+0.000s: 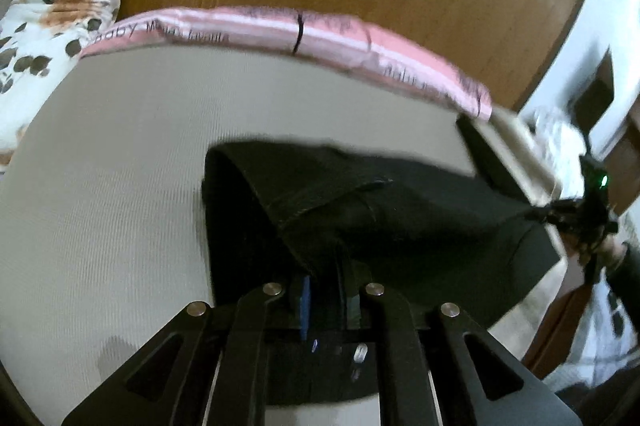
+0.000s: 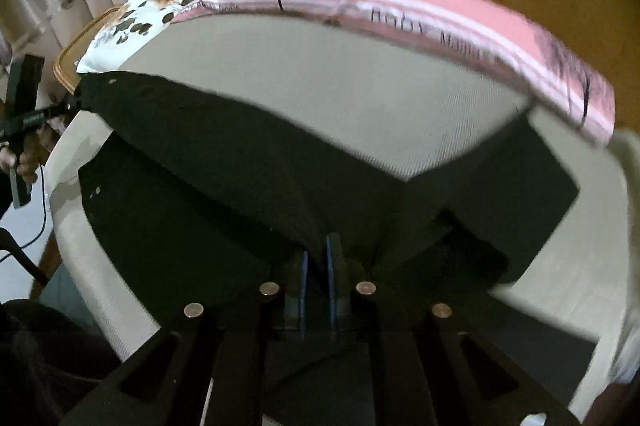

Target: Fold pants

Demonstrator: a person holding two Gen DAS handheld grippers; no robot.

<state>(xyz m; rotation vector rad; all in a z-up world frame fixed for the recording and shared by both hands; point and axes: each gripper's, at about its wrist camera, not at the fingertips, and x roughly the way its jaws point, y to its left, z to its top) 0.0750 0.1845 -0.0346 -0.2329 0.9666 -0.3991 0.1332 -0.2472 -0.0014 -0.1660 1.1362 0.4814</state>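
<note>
We have the black pants point(image 2: 224, 161) pinched at two points along one edge, lifted and stretched between our grippers above the beige mattress point(image 1: 120, 153). The rest of the cloth lies flat below on the mattress, near its right edge, well short of the pink blanket point(image 1: 280, 25) along the far edge and the flowered pillow point(image 1: 52, 5) in the far left corner.

To fold well, we should keep the lifted edge taut and level, carry both corners over together at the same pace, and line it up with the opposite edge before setting it down, so no slack bunches in the crease.

The left gripper point(image 1: 326, 290) tilts down toward the mattress, jaws closed on a fold of cloth. The right gripper point(image 2: 316, 258) points more steeply down, jaws nearly together with fabric pinched between the blue pads point(image 2: 329, 266). Each gripper appears at the edge of the other's view, a hand point(image 2: 24, 161) wrapped round its handle.
</note>
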